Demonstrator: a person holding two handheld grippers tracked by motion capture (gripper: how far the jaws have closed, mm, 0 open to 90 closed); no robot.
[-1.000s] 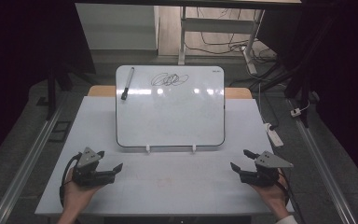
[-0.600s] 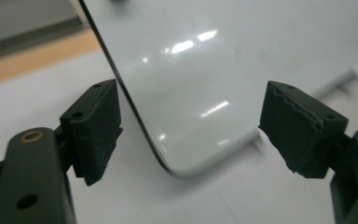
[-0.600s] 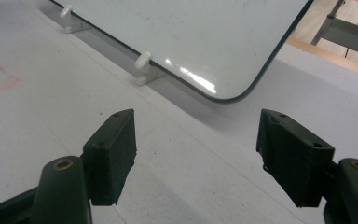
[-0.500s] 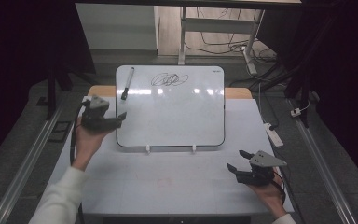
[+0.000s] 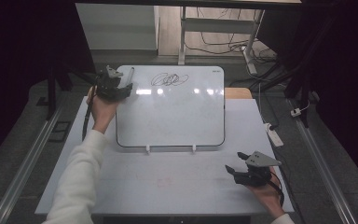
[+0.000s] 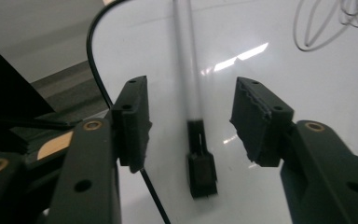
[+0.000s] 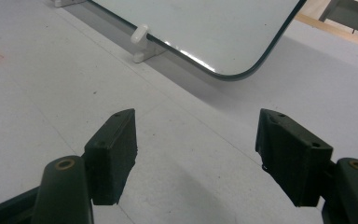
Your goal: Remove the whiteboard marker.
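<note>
The marker (image 6: 193, 93) lies between my left tongs (image 6: 191, 123), whose jaws have been closing, not yet touching; its tip is blurred. My right tongs (image 7: 196, 154) gape.

The whiteboard (image 5: 172, 116) is glossy and smooth with bright glare spots, the table (image 5: 168, 182) under it is matt pale grey, the marker (image 6: 191, 84) looks like smooth plastic, and the person's sleeve (image 5: 77, 182) is soft white cloth

Grey desk (image 5: 168, 186) carries a whiteboard (image 5: 177, 116) propped on two small white clips (image 5: 148, 149), plus a faint reddish mark (image 5: 164, 181) near the front edge.
</note>
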